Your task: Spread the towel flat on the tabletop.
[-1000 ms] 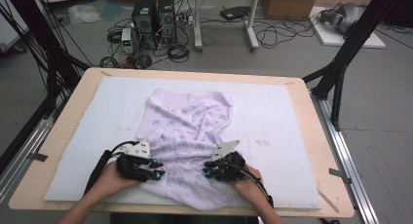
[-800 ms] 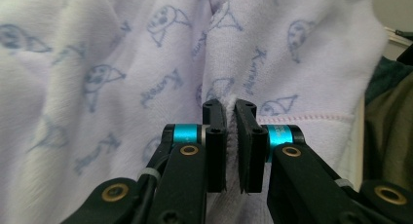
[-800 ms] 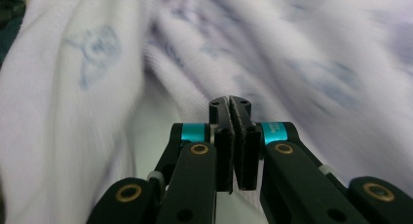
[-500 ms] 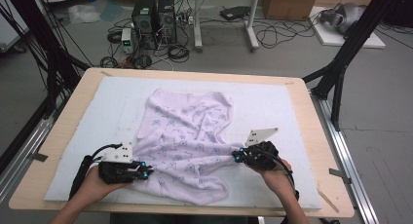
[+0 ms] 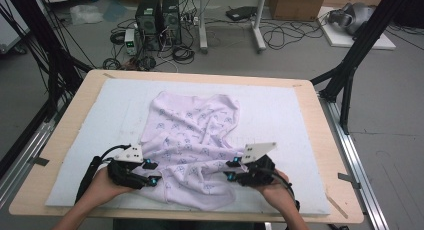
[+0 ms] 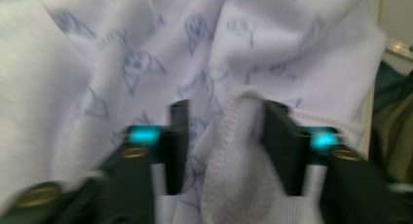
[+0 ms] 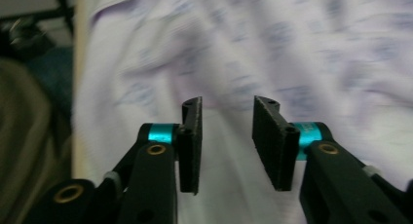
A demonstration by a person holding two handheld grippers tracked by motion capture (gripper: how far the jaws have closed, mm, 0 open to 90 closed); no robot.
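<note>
A pale lilac garment (image 5: 192,135) with a small blue print lies crumpled on the white mat (image 5: 290,115). At its near left edge is my left gripper (image 5: 153,172), whose jaws have just been opening. In the left gripper view, a fold of the hem (image 6: 234,146) stands loose between the jaws of the left gripper (image 6: 227,112), resting against the right one. My right gripper (image 5: 228,170) hovers at the near right edge of the garment (image 7: 292,48). The right gripper (image 7: 228,107) has also just been opening, and nothing is between its jaws.
The mat covers most of a wooden table (image 5: 320,140). Beyond the far edge, computer towers (image 5: 160,15) and cables sit on the floor. Black frame legs (image 5: 350,65) stand at both sides. The person's hands come in at the table's near edge.
Half a second ago the grippers were farther apart with the garment's near edge stretched between them. Both have come back inward, their jaws have parted, and the edge has gone slack.
</note>
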